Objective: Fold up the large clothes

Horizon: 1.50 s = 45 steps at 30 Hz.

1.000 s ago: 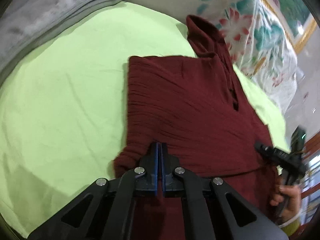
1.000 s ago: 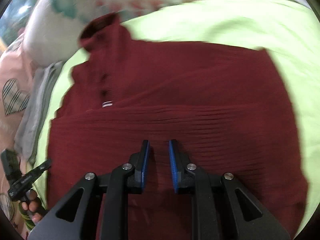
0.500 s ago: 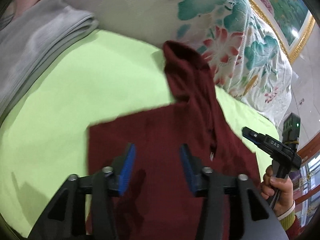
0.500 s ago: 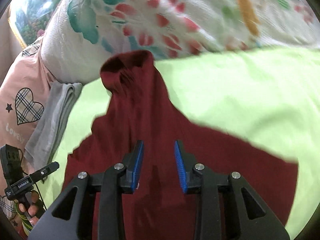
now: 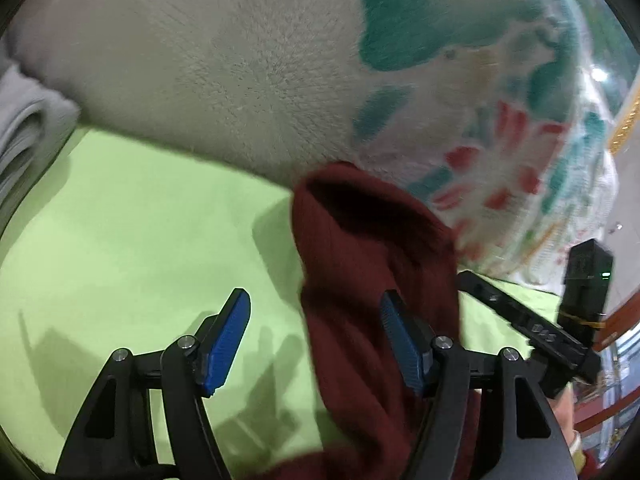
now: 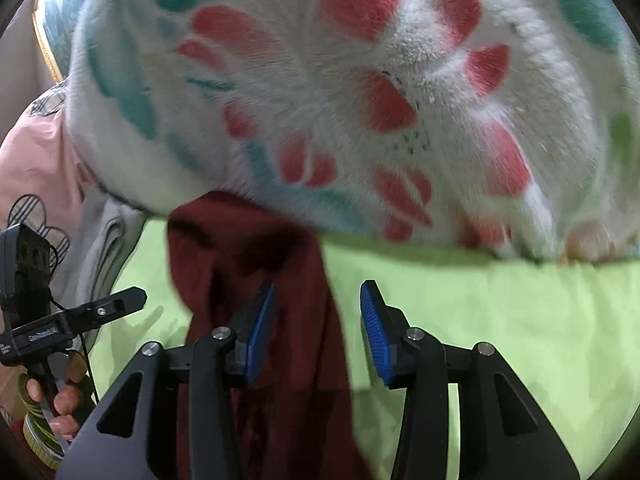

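Maroon knit garment [image 5: 360,280] on smooth lime sheet [image 5: 120,240]

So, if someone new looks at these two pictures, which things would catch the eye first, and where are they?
First, the dark red sweater, lying in a long strip on the lime green sheet, its collar end against the flowered blanket behind. Next, the blue pads of the left gripper and right gripper, both open, each with one finger over the sweater and gripping nothing.
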Tool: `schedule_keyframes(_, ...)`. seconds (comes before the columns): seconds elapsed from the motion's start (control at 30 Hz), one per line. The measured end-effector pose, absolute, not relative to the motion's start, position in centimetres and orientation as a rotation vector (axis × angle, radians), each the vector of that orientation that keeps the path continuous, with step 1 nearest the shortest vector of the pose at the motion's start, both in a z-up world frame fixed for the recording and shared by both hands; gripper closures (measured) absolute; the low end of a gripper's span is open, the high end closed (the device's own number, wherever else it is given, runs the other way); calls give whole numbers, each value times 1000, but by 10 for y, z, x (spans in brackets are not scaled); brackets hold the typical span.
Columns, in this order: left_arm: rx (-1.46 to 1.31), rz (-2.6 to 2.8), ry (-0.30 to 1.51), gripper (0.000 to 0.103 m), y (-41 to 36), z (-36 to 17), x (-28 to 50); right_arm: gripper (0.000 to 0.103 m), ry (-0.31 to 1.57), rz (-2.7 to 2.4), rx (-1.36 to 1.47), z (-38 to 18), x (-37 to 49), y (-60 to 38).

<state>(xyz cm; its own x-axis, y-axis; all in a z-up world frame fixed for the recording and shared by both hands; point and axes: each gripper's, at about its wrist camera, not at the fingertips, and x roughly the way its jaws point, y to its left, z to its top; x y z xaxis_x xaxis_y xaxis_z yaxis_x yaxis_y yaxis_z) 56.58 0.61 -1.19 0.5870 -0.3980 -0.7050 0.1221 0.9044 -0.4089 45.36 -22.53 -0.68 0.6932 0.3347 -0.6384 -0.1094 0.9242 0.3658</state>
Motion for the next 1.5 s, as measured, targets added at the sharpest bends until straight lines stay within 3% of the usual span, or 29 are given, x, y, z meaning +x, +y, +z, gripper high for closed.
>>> schedule_keyframes(0.13, -322, -304, 915, 39, 1, -28, 596, 58, 775, 275, 331, -16, 479, -228)
schedule_keyframes(0.17, -315, -309, 916, 51, -2, -30, 601, 62, 778, 284, 331, -17, 481, -228)
schedule_keyframes(0.2, -290, -319, 909, 68, -7, -31, 605, 79, 778, 289, 328, -18, 482, -227)
schedule_keyframes(0.23, -273, -335, 911, 97, -11, -31, 607, 90, 780, 290, 316, -17, 481, -226)
schedule_keyframes(0.27, -261, -345, 914, 97, -15, -30, 608, 99, 776, 280, 300, -13, 477, -225)
schedule_keyframes(0.53, -120, -354, 731, 98, -25, 25, 534, 99, 641, 227, 255, 41, 404, -237)
schedule_keyframes(0.8, 24, -428, 644, 98, -39, 51, 390, 99, 594, 219, 300, 63, 281, -250)
schedule_keyframes(1.07, 3, -440, 698, 98, -42, 6, 290, 99, 670, 163, 283, 9, 160, -236)
schedule_keyframes(1.3, -7, -432, 776, 97, -34, -45, 239, 99, 750, 146, 298, -39, 114, -226)
schedule_keyframes(1.43, -2, -438, 813, 91, -29, -57, 225, 96, 792, 142, 300, -50, 106, -222)
schedule_keyframes(1.5, -15, -442, 825, 89, -21, -58, 217, 88, 794, 137, 318, -51, 99, -224)
